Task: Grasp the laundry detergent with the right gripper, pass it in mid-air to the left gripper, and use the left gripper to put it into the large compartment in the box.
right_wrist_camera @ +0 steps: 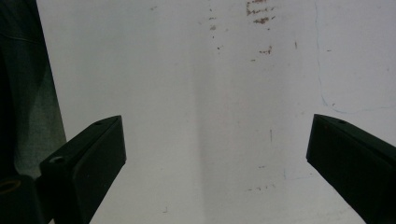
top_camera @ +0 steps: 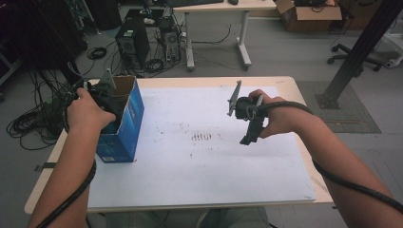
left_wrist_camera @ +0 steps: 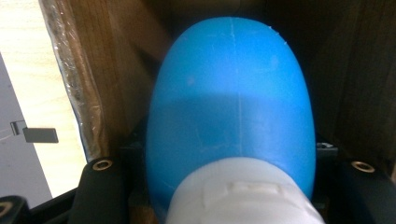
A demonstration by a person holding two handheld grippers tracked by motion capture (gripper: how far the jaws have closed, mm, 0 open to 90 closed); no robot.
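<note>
Watching out: your left tongs [top_camera: 97, 92] are down inside the blue box [top_camera: 124, 124], so a quick pull could drag the box along the desk [top_camera: 199, 161] or tip it.
Box spot: the blue box stands near the left edge of the desk, so I think a hard bump could push it off.
Slip risk: the blue egg thing [left_wrist_camera: 229, 107] is round and smooth, so I think it can slide out if your hold is only on its end.
Snag risk: the brown walls inside the box [left_wrist_camera: 126, 70] are close on both sides of the egg thing, so it may catch on them as you lift.
Cable risk: the black cable [top_camera: 71, 199] runs along your left arm and could hook on the box edge.
Left tongs: I cannot tell if they are open or closed on the egg thing, since it hides the space between the black jaws.
Egg thing spot: it sits right between the left jaws, white end [left_wrist_camera: 243, 196] toward the camera, blue end deeper in the box.
Right tongs [top_camera: 247, 124]: wide open and holding nothing, up over the white sheet [right_wrist_camera: 196, 93] on the right part of the desk.
Far apart: your right tongs are well away from the box and the egg thing.
</note>
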